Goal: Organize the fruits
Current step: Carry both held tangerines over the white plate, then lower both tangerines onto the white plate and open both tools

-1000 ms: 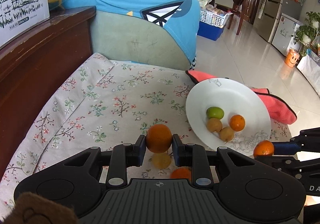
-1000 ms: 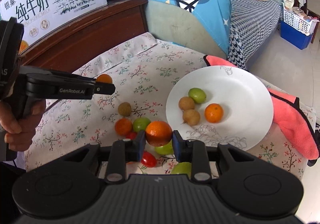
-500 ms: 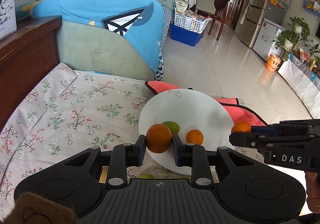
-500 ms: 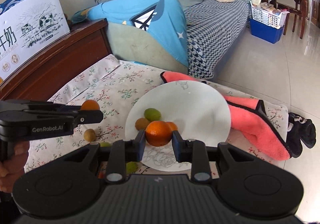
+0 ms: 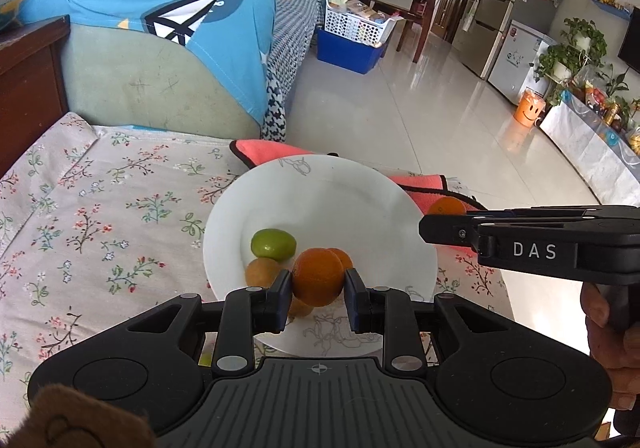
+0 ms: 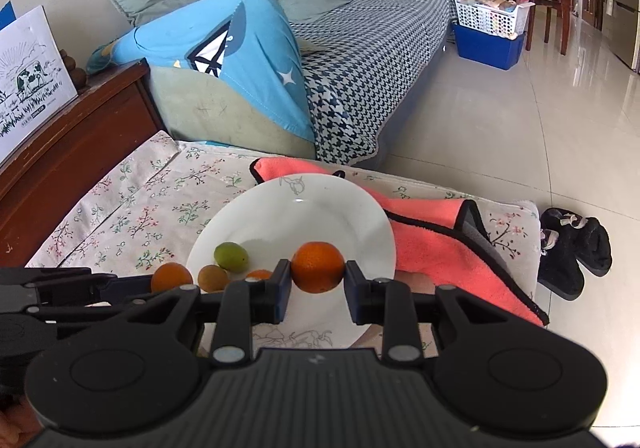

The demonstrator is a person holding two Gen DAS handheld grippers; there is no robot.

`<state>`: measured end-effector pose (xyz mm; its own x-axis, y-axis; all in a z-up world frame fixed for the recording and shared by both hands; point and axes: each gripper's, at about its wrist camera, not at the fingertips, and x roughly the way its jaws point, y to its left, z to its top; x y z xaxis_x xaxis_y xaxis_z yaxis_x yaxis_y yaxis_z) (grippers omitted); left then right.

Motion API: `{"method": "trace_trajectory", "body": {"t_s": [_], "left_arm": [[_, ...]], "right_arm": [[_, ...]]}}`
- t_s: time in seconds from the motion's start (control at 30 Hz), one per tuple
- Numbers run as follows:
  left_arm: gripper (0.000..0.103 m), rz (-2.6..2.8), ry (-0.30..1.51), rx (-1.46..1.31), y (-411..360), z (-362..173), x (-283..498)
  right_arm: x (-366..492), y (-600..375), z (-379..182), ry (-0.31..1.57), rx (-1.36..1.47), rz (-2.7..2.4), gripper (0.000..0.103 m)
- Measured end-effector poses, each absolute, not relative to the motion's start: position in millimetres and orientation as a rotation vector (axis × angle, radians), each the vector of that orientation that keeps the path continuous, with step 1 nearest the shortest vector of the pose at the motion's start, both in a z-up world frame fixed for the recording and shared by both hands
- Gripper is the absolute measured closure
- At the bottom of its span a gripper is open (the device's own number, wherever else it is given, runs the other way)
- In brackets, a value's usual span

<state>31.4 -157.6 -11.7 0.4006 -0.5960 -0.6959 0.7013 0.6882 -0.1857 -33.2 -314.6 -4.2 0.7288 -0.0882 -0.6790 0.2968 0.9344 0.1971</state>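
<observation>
Left wrist view: the left gripper [image 5: 317, 287] pinches 1 orange [image 5: 317, 277] over the near part of the white plate [image 5: 320, 192], which holds a green fruit [image 5: 273, 244], brown fruits and another orange. Right wrist view: the right gripper [image 6: 317, 283] pinches a 2nd orange [image 6: 317, 266] above the same plate, which lies on the floral cloth [image 6: 160, 200] and partly on a pink towel [image 6: 440, 232].

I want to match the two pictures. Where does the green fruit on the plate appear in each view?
Left wrist view: green fruit lies left of centre on the plate, just up-left of the orange held by the left gripper.
Right wrist view: green fruit lies at the plate's left side, left of the right gripper.
Shared landmark: the pink cloth under the plate's far edge.
</observation>
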Motion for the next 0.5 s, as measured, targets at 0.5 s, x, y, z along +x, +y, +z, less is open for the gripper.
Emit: {"method": "trace_trajectory", "body": {"t_s": [0.5], "left_arm": [[0.078, -0.832, 0.871, 0.158, -188, -37, 33]], "right_arm": [[-10, -329, -30, 0.788, 0.377, -0.232, 0.075]]}}
